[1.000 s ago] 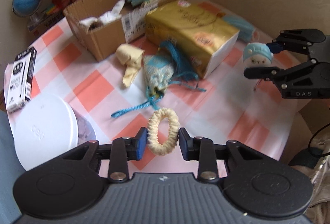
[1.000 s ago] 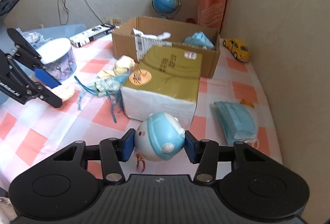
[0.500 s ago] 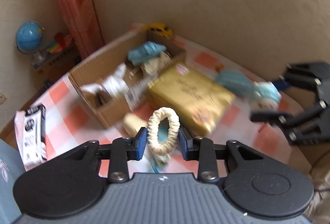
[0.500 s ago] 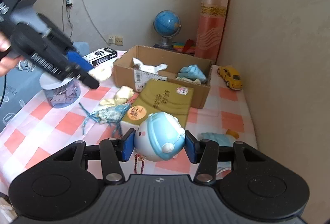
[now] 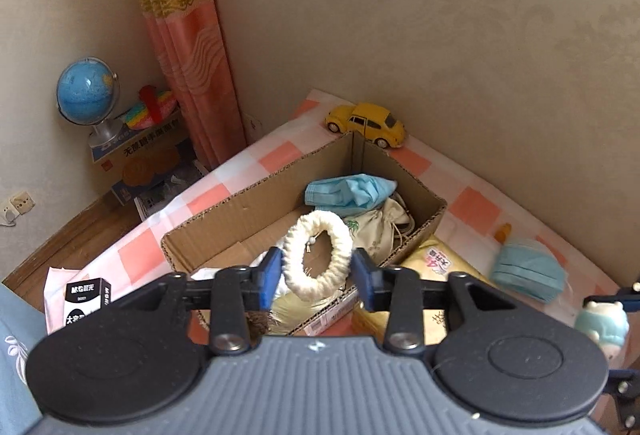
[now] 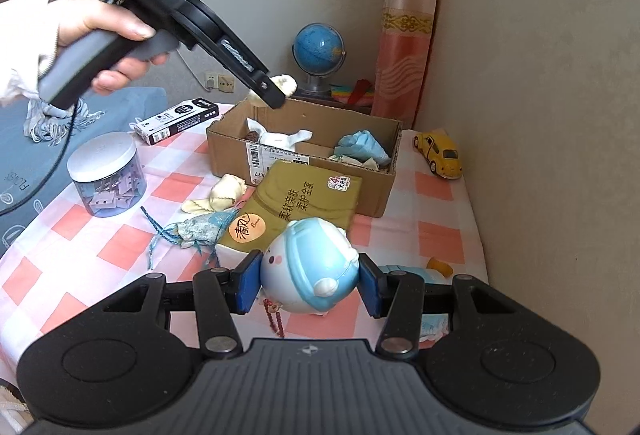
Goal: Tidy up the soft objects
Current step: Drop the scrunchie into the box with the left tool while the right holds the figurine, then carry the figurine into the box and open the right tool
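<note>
The gold tissue pack lying against the cardboard box carries dark Chinese characters on its top, a round orange sticker and a small label near its far end. A shipping label with a barcode is stuck on the box's front wall. The black and white carton reads "M&G" in the left wrist view. Under the globe sits a flat box with a line of Chinese print. The left gripper's body shows white lettering in the right wrist view, too blurred to read.

Only the right wrist view shows the person's left hand on the grip, the jar with a white lid, the blue tasselled pouch, the cream cloth and the dark screen on the wall. Only the left wrist view looks down into the box, where a blue face mask and a pale drawstring bag lie at the far end. Both views show the yellow toy car on the checked tablecloth.

The left gripper pinches a cream hair scrunchie between its blue pads, jaws partly closed, held in the air above the box. The right gripper clamps a blue and white plush toy, jaws fairly wide around it, above the near table edge, with a red bead string hanging below. More face masks lie beside the tissue pack.
</note>
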`<act>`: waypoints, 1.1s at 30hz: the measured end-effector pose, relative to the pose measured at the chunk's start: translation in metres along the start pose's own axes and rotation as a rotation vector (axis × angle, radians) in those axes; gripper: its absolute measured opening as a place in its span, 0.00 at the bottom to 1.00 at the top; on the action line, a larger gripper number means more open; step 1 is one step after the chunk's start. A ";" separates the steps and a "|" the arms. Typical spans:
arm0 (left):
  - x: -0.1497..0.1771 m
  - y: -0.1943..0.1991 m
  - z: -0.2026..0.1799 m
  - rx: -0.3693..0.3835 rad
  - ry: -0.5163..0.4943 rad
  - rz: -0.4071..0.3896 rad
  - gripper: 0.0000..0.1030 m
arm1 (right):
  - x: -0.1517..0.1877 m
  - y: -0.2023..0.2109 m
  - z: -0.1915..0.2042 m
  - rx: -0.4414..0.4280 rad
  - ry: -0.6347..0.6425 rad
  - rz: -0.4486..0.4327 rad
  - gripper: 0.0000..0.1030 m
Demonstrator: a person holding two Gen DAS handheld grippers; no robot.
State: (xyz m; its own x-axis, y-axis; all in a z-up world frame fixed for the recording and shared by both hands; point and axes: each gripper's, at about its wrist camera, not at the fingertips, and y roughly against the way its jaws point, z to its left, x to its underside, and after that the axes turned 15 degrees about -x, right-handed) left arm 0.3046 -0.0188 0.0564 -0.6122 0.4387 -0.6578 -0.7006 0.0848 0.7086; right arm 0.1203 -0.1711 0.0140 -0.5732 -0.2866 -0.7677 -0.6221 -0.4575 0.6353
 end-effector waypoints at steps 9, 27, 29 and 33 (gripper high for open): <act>0.025 0.032 -0.004 -0.089 0.022 -0.096 0.95 | -0.006 0.000 -0.005 0.011 0.001 -0.010 0.53; 0.144 0.111 -0.028 -0.261 0.302 -0.188 1.00 | -0.060 -0.018 -0.025 -0.025 -0.014 -0.016 0.53; 0.150 0.112 -0.027 -0.255 0.308 -0.186 1.00 | -0.071 -0.025 -0.030 -0.033 -0.019 -0.007 0.53; 0.158 0.115 -0.024 -0.234 0.340 -0.190 1.00 | -0.095 -0.044 -0.037 -0.037 -0.012 0.013 0.53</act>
State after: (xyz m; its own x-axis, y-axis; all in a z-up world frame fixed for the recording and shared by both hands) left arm 0.1184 0.0385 0.0272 -0.5233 0.1129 -0.8447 -0.8520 -0.0866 0.5163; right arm 0.2214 -0.1551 0.0558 -0.5878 -0.2826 -0.7580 -0.5947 -0.4843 0.6417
